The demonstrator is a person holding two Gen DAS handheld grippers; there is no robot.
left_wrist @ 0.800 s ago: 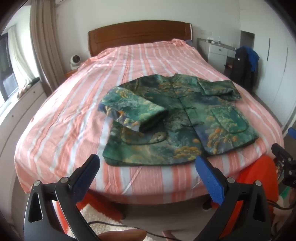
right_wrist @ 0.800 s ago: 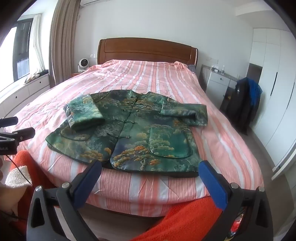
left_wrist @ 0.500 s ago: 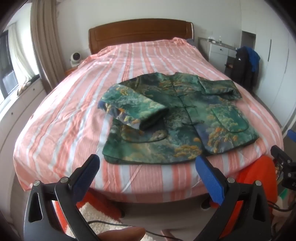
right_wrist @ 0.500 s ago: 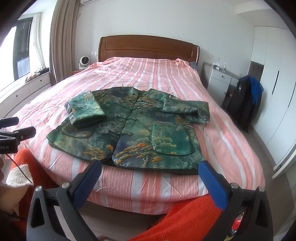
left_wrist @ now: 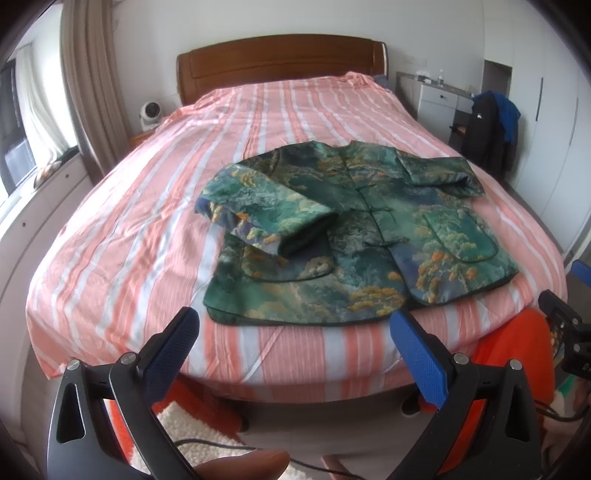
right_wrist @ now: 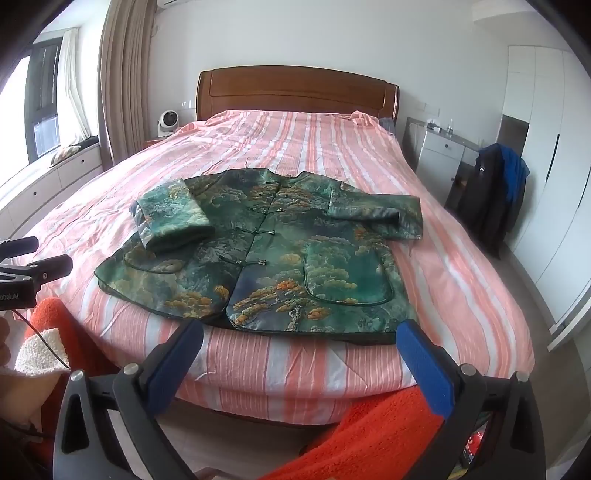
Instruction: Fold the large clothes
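Glossy green brocade jacket (left_wrist: 354, 236), both sleeves folded in, on pink striped bedspread (left_wrist: 129, 236). Right view alone shows air conditioner at 11 o'clock (right_wrist: 170, 3). Left gripper (left_wrist: 295, 332), right gripper (right_wrist: 301, 339): wide open, empty.

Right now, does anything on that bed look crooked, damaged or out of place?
Nothing looks damaged or spilled. The green patterned jacket lies flat, front up and buttoned, near the foot of the striped bed. Both sleeves are folded in, unevenly: one lies across the chest, the other sticks past the side. Both sets of jaws are open and empty.

Black tongs (left_wrist: 293, 341) — blue textured pads (right_wrist: 424, 363), silver screws, orange sleeve (right_wrist: 369, 435)
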